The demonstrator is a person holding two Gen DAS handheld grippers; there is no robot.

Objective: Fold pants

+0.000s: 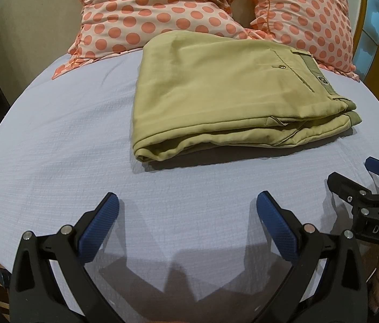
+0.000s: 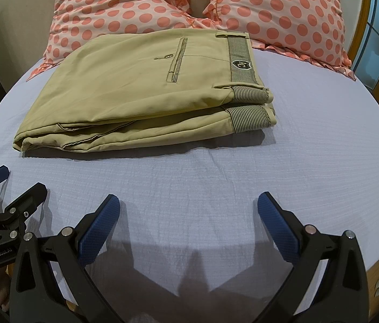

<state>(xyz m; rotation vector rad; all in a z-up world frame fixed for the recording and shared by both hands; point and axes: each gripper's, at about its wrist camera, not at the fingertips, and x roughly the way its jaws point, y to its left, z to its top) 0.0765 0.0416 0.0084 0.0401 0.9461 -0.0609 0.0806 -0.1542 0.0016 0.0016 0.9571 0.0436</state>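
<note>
1. Khaki pants [image 2: 135, 86] lie folded into a flat stack on the pale lilac bedsheet [image 2: 216, 175], their far edge touching the pillows
2. Striped waistband [image 2: 240, 59] faces right in the right wrist view, and it carries a dark shield-shaped badge [image 2: 239, 64] whose letters are too small to read
3. Buttoned back pocket [image 2: 176, 59] sits on the top layer of the stack
4. Two pillows with coral polka dots, one on the left [image 1: 149, 13] and one on the right [image 1: 310, 18], stand behind the pants
5. Left gripper [image 1: 188, 204] hovers above bare sheet near the pants, jaws spread wide, holding nothing; its side reads "GenRobot.AI" in the right wrist view
6. Right gripper [image 2: 188, 205] hangs just beside the left one, jaws likewise wide apart and empty; "DAS" shows on its body in the left wrist view
7. Wooden frame [image 2: 361, 27] with blue glass panes stands at the right
</note>
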